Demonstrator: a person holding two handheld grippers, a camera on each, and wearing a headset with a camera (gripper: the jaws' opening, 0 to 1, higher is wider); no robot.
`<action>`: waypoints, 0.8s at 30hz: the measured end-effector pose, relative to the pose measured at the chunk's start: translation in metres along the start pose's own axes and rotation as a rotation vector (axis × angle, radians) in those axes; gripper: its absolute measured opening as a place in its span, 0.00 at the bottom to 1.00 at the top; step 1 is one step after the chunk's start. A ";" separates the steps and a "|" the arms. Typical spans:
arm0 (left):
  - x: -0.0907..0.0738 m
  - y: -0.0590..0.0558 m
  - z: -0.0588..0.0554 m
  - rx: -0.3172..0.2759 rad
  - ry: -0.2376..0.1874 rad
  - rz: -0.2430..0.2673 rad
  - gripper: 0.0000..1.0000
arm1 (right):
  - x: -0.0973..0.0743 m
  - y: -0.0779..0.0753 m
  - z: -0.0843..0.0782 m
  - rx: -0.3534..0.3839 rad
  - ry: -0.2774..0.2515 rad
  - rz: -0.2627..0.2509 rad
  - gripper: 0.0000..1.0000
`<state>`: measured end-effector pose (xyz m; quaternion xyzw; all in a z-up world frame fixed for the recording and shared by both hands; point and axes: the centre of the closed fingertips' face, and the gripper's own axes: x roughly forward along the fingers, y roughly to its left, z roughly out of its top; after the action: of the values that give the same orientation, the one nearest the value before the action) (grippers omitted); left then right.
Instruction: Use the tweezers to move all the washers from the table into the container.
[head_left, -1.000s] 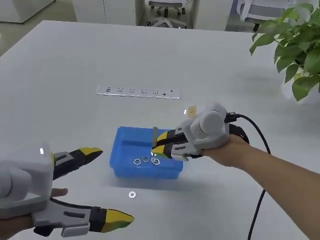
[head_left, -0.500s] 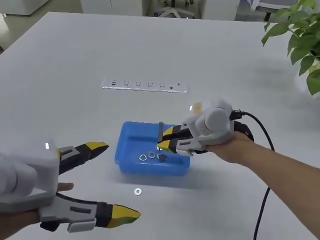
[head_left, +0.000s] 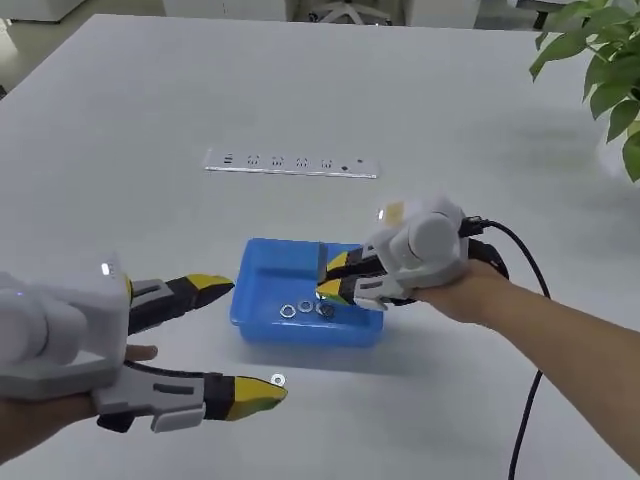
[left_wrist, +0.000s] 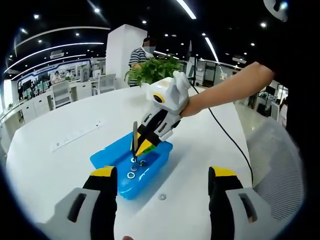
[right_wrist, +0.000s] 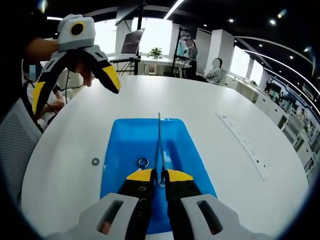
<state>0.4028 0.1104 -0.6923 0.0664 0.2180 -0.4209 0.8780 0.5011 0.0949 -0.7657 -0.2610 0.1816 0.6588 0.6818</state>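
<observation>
- The white table (head_left: 150, 100) runs wide under everything, with a leafy plant (head_left: 600, 70) at its far right corner.
- My left claw (head_left: 250, 340) hangs at the near left, jaws spread wide and empty. In the left gripper view (left_wrist: 163, 172) its two yellow tips frame the work from either side.
- My right claw (head_left: 328, 280) reaches in from the right over the blue container. Its jaws are pinched together (right_wrist: 159, 175) on the handle end of the tweezers.
- The blue container (head_left: 270, 270) sits mid-table, between my two claws.
- A white power strip (head_left: 290, 163) lies flat on the table beyond the container, well apart from it.
- The tweezers (right_wrist: 159, 140) stick out straight from my right claw, pointing down into the container (left_wrist: 134, 135).
- Three washers (head_left: 305, 307) lie in a short row on the container floor, near its near wall. The tweezer tips come down close to one of them, but I cannot tell whether they touch it.
- A lone washer (head_left: 278, 380) rests on the table just outside the container's near wall, beside the lower tip of my left claw.
</observation>
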 end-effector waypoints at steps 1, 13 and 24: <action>0.001 0.001 0.001 0.003 0.000 -0.001 0.78 | 0.000 0.000 0.000 -0.002 -0.001 0.000 0.10; 0.020 0.027 0.025 0.080 0.000 0.003 0.60 | -0.001 0.001 0.000 -0.008 0.002 0.002 0.10; 0.040 0.039 0.029 0.140 0.020 -0.026 0.38 | 0.000 0.001 0.000 -0.029 0.001 0.009 0.10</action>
<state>0.4641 0.0984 -0.6859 0.1290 0.1975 -0.4461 0.8634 0.4995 0.0953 -0.7656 -0.2705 0.1737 0.6643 0.6748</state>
